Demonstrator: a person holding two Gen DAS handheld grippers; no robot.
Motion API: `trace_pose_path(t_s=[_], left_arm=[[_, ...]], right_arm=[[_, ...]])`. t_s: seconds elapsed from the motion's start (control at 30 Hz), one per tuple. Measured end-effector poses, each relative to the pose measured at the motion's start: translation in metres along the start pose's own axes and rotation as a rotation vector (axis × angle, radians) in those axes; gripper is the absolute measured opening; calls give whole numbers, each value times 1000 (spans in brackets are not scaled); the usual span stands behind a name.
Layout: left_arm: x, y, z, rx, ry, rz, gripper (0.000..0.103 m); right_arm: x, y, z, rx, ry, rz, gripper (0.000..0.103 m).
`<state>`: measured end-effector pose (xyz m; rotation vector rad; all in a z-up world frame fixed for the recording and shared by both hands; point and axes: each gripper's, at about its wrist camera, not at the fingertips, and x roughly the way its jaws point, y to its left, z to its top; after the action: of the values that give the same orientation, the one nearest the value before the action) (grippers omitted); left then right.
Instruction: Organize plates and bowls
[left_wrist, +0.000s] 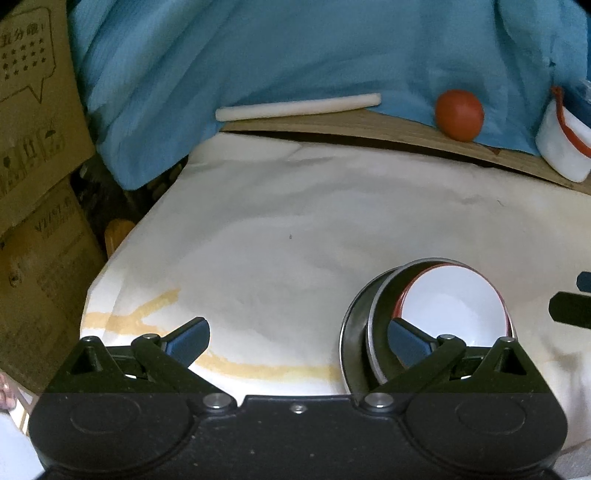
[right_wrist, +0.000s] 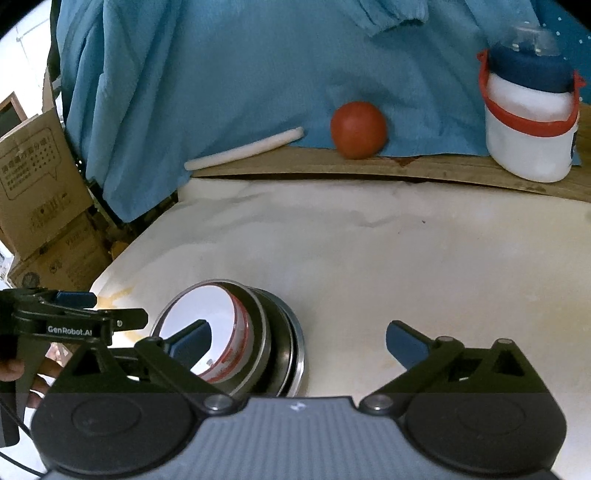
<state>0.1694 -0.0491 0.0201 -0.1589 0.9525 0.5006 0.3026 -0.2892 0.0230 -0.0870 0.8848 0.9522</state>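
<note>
left tongs (left_wrist: 297, 341): spread wide, nothing between the jaws, hanging low over the pale covered surface (left_wrist: 295, 229); in the right wrist view they poke in at the far left edge, just beside the stack

stack of bowls (left_wrist: 428, 321): one nested pile, steel outer bowl (left_wrist: 352, 343) with a red-rimmed white bowl (left_wrist: 456, 306) seated inside; it sits on the surface at the near side, between the two tools

which way it lies: off to the right of the left tongs, whose right-hand finger (left_wrist: 408, 343) overlaps the steel rim in the picture; whether it touches I cannot tell. From the other side it lies to the left of the right tongs, with their left-hand finger (right_wrist: 192, 343) in front of the white bowl's mouth

long axis: none to speak of, the pile is round; it looks tipped, but the lens may be doing that

right tongs (right_wrist: 297, 341): also spread, holding nothing, most of their gap over bare surface to the right of the pile

nearer hand: about even, I'd judge; each would have to shift sideways toward the stack

back edge: white stick (right_wrist: 243, 149), red ball (right_wrist: 358, 129), white jar with a red band (right_wrist: 530, 136), well apart from the pile
</note>
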Motion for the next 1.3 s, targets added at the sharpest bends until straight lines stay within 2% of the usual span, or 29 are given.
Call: trace_pose_path(t_s=[0.33,0.63,0.87,1.07,1.3], left_arm=[[-4,26,-7,75,-51,-90,102],[-17,49,-23,185,-129,-197,102],[-23,65,-43,212,-180,-254,102],[-25,74,-63,236,-187,-286,102],[-30,80,-82,268,-186,-301,102]], right_arm=[[-7,31,-12,17,-80,-88,103],[-30,77,-52,115,-175,-238,103],[-49,106,-85,128,-223,-313,103],[-59,124,-108,106,-264,-333,103],[-62,132,-128,124,-238,-344,103]])
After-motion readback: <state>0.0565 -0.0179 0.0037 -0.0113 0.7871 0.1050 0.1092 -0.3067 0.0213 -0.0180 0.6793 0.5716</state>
